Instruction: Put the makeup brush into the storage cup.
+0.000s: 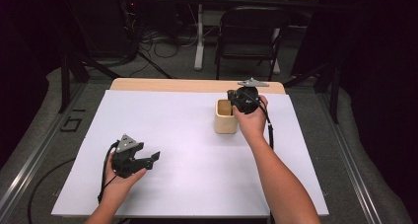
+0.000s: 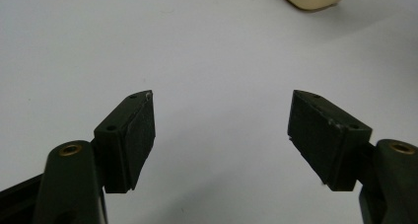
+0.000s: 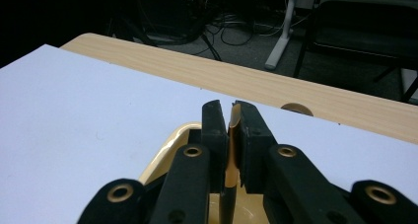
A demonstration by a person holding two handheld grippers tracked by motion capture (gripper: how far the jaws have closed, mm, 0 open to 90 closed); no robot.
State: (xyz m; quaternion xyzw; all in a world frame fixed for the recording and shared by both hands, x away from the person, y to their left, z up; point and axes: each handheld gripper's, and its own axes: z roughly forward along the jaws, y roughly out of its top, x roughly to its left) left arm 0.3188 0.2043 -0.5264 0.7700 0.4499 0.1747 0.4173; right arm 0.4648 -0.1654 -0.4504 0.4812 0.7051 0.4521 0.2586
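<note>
Working over a white sheet (image 1: 187,155) on a wooden table (image 1: 197,85), you are clamping the right gripper (image 3: 230,116) on a thin gold strip (image 3: 232,135) above the cream cup (image 1: 226,116); your left gripper (image 2: 221,130), at seven o'clock, is gaping empty; a folding chair (image 1: 249,31) is standing at twelve.

You are at a lab recording bench: white sheet (image 1: 187,150) over a wooden table (image 1: 197,85), dark curtained surround, loose cables (image 1: 157,46) on grey carpet, folding chair (image 1: 249,34) and desk leg (image 1: 199,36) behind.

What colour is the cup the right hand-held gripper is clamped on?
Pale cream outside, tan-brown inside; the cup shows best in the high view.
</note>
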